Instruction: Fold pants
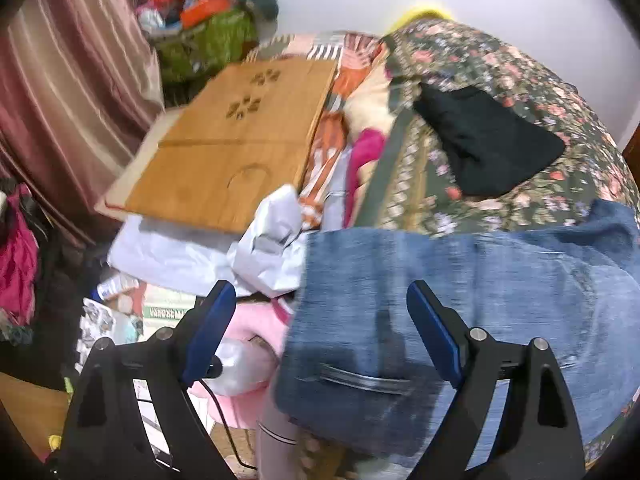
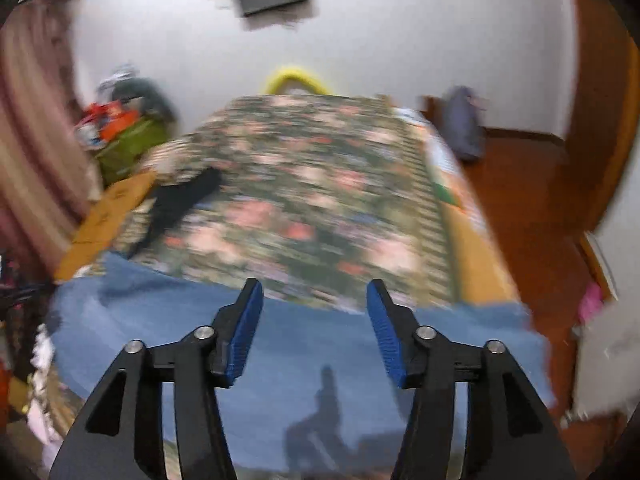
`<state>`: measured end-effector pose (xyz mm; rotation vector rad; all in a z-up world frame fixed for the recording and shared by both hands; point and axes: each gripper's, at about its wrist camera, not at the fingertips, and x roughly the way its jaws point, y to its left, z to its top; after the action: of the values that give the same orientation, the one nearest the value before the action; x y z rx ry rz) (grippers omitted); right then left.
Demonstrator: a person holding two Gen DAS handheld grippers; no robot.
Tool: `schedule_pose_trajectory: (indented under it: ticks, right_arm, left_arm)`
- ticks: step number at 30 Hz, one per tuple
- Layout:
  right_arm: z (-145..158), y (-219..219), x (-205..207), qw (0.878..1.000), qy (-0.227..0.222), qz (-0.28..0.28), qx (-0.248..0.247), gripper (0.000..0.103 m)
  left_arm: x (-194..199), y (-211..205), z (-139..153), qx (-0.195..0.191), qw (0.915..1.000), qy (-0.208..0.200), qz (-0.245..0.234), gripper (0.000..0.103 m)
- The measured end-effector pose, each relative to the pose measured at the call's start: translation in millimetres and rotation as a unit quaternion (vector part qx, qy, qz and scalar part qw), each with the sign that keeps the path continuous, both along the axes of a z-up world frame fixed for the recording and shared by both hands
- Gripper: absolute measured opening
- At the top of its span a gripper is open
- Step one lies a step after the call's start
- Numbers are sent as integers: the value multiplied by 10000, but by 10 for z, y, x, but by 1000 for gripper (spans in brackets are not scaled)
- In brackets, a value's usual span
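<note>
Clutter crowds the bed's (image 2: 320, 184) left edge, so the jeans (image 1: 460, 292), a blue, already doubled slab lying across the lower frame on the floral cover, could slide off or snag there, I'd guess, since the left claw (image 1: 320, 308) and right claw (image 2: 314, 320) both gape empty above them.

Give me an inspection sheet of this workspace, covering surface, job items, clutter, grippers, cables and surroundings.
Surface: bed with floral bedspread.
Job's things: blue jeans laid across the near bed edge.
Clutter: black garment on the bedspread; brown cardboard, white clothes and pink fabric piled at the bed's left side.
Grippers: left gripper open, nothing between the fingers; right gripper open, nothing between the fingers.
Cables: thin black cable below the left gripper.
Surroundings: striped curtain, green bag stuffed with items, white wall, wooden floor.
</note>
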<state>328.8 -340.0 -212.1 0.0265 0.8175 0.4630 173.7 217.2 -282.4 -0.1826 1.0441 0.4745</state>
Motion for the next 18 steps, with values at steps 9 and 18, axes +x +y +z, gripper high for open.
schedule_pose_trajectory:
  ticks: [9,18]
  right_arm:
    - [-297,1859,121,9829,425,1775,241,53]
    - [-729,2767,206,9687,849,2308,-325,26]
  left_arm:
    - [39,275,-595,-1209,9923,197,-167,86]
    - [-70,63,-493,-1584,9849,-232,-652,15]
